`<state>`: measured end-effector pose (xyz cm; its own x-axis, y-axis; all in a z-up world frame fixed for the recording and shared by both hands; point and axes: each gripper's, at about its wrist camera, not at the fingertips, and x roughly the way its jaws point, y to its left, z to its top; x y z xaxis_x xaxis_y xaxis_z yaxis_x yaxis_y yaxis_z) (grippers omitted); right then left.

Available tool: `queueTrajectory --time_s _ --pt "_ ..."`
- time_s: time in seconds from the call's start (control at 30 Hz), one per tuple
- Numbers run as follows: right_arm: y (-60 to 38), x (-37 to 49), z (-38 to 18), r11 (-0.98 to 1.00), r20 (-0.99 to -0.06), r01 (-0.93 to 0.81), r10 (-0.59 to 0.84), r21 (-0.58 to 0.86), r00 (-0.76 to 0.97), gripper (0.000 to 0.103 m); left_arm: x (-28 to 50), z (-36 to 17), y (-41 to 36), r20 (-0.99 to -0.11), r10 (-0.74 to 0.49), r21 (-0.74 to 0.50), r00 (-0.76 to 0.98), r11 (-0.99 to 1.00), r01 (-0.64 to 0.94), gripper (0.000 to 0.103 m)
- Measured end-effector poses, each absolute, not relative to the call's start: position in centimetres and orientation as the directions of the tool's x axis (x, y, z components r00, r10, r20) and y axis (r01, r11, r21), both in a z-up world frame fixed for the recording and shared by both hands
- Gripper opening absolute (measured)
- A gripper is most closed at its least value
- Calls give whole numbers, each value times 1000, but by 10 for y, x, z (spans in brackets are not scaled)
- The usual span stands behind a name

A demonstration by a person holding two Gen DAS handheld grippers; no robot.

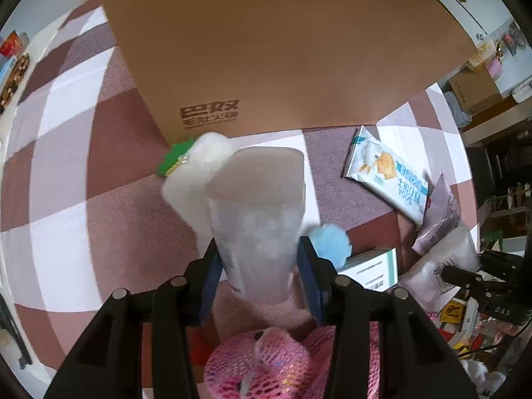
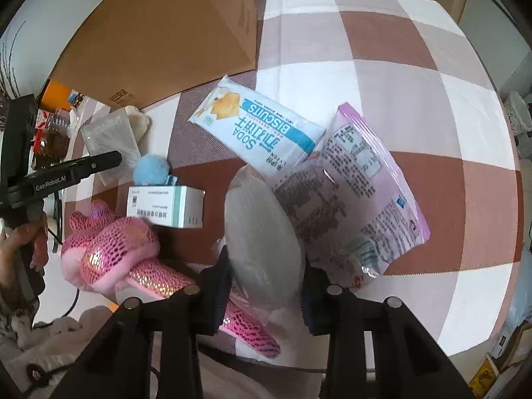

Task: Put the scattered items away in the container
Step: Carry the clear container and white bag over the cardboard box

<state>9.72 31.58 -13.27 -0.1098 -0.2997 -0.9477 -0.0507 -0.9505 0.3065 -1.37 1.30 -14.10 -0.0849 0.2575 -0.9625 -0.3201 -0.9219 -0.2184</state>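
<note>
Blue "SODA BISCUITS" packet (image 2: 256, 126) beside cardboard box (image 2: 159, 36).

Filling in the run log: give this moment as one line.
left hand-held gripper: shut on translucent tub | right hand-held gripper: shut on white pouch | cardboard box: ahead | biscuits: on cloth

1. The left gripper (image 1: 259, 266) has black angular arms, blue ribbed pads (image 1: 309, 276) and round silver screws.
2. The right gripper (image 2: 266, 291) is built alike.
3. White "GenRobot.AI" lettering marks one black finger.
4. A bare-skinned hand (image 2: 23, 246) shows.
</note>
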Motion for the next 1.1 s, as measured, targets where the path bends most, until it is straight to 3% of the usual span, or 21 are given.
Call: queueTrajectory --time_s 0.23,0.33,0.5,0.77,1.1 --pt "307 91 -159 -920 -928 -122 -370 373 -48 41 -27 -156 36 -958 275 -234 -77 -911 -339 47" --pt "303 89 -160 -923 -930 -108 -364 368 -56 39 -28 -163 44 -963 263 -224 -64 -907 -357 44" --pt "304 92 -144 -930 -934 -99 -345 353 -96 35 -24 -152 40 -961 254 -200 -106 -910 -363 40" --pt "316 88 -110 -941 -941 -110 -304 321 -150 35 -25 -109 22 -943 284 -217 -174 -920 -327 40" --pt "310 74 -81 -945 -933 -73 -301 320 -195 35 -13 -95 4 -937 296 -232 -184 -925 -302 40"
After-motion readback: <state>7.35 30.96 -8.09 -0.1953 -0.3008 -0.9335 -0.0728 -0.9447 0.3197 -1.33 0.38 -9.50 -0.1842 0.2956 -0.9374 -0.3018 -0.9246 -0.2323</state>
